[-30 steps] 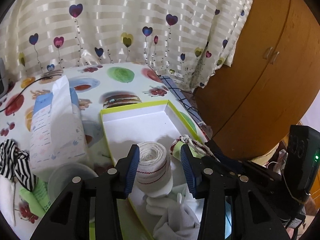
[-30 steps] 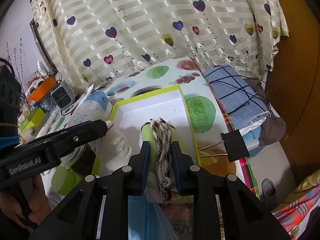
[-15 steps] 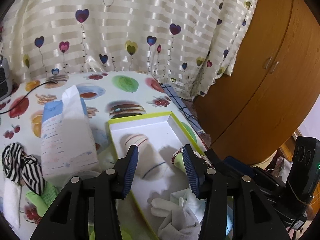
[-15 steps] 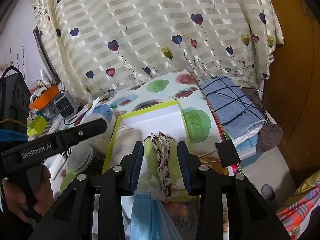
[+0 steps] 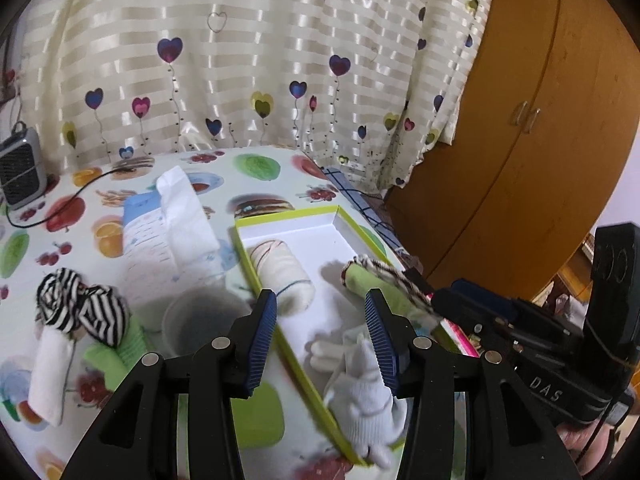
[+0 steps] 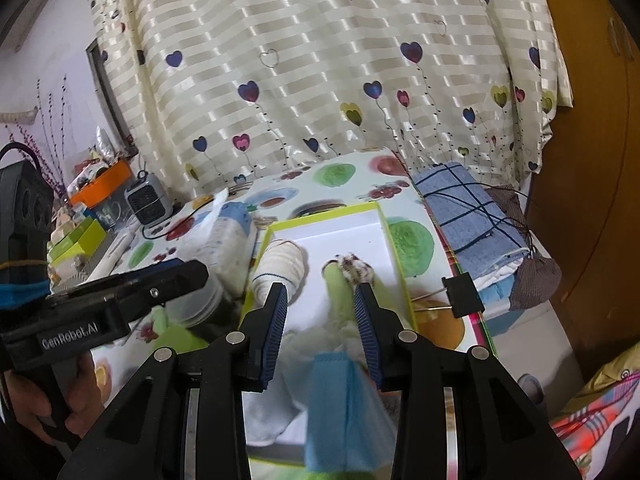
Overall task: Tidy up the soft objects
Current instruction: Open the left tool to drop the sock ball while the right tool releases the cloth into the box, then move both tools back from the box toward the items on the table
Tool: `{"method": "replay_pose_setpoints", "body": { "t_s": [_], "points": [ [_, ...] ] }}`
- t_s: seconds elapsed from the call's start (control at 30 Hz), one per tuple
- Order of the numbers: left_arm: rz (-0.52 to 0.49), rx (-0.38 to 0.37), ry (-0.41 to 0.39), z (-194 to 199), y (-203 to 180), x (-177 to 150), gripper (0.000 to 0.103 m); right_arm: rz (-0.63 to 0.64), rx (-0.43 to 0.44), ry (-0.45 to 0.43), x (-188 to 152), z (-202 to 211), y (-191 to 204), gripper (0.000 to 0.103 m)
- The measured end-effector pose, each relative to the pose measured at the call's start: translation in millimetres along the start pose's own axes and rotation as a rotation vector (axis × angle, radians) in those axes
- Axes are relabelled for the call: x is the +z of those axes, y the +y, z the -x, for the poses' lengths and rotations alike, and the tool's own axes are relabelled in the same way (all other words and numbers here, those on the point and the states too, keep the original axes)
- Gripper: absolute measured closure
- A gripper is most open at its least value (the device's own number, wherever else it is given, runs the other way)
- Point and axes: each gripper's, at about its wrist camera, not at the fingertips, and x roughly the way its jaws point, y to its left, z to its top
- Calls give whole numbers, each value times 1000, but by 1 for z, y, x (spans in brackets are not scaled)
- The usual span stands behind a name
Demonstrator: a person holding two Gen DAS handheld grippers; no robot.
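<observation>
Two rolls boxed, both hand-held grippers empty

Nearest, the left hand-held gripper [image 5: 322,338] stands wide with nothing between its pads, and the right hand-held gripper [image 6: 320,326] is parted too, clear of the cloth. Beyond them the white glove [image 5: 362,404] droops over the near rim of the green-edged box [image 5: 288,214]; further in lie the cream roll [image 5: 280,270] and green roll [image 5: 370,280]. All look light and squashy, best pinched mid-body. On the bench, the striped cloth [image 5: 80,308] waits.

Far wall: cream striped curtain [image 5: 256,52] with heart balloons, daylight glowing through.
Right: wooden wardrobe [image 5: 532,152], paired door handles.
Table [image 6: 340,174]: fruit-print cloth.
Far left: lilac wall [image 6: 44,80].
</observation>
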Motion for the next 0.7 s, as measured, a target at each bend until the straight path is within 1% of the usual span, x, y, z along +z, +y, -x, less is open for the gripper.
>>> {"method": "replay_pose_setpoints", "body": {
  "t_s": [0.1, 0.17, 0.37, 0.7],
  "points": [
    [9, -3, -6, 12, 4, -8, 58, 28, -2, -11, -2, 9, 11, 66],
    [14, 7, -13, 19, 9, -13, 58, 39, -7, -16, -5, 14, 15, 57],
    [37, 22, -14, 35, 23, -27, 58, 44, -22, -15, -7, 24, 24, 56],
    [71, 61, -38, 62, 47, -44, 58, 126, 14, -7, -12, 33, 62, 56]
  ]
}}
